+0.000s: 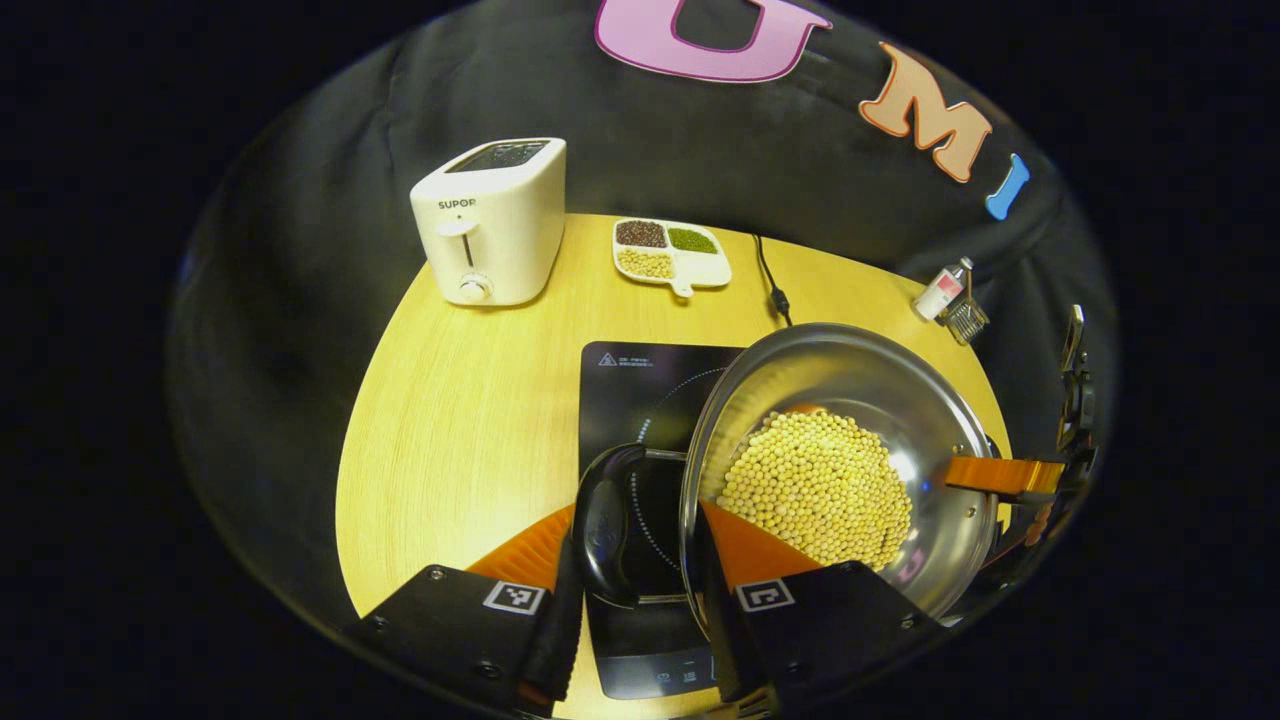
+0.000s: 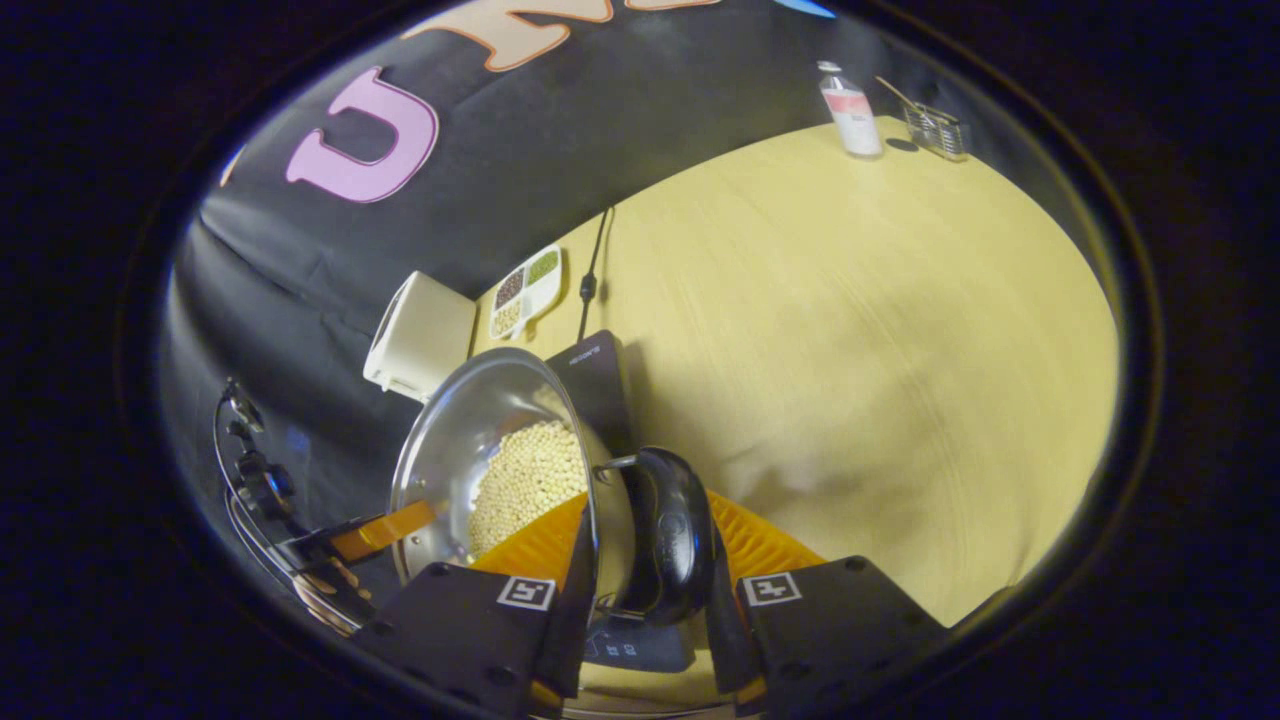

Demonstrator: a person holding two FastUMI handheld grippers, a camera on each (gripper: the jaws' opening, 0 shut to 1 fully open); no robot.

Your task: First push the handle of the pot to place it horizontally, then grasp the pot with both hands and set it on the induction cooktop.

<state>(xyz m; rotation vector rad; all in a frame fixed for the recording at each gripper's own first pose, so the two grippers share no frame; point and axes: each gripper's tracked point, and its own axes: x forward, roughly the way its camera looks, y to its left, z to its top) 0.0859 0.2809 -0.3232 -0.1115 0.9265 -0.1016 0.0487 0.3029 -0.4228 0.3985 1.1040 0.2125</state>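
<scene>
Two fingers of the left gripper [image 1: 640, 585] stand nearest in the left gripper view, narrowly open, closed around one black side handle [image 1: 605, 525] of the single steel pot [image 1: 900, 400]; both fingers appear to press on it. In the right gripper view the right gripper [image 2: 645, 590] does the same with the second black handle [image 2: 670, 535] on the opposite side, its fingers tight against it. The pot holds a heap of pale beans [image 1: 820, 485] and sits tilted over the one black induction cooktop [image 1: 640, 385] on the yellow bench [image 1: 450, 430]; whether its bottom touches the cooktop is hard to tell. Behind stand one white toaster [image 1: 492, 220], one divided dish [image 1: 670, 252] with three kinds of grain, one small bottle [image 2: 851, 110] and one wire holder [image 2: 936, 130]. The cooktop's front panel is partly hidden by the fingers.
</scene>
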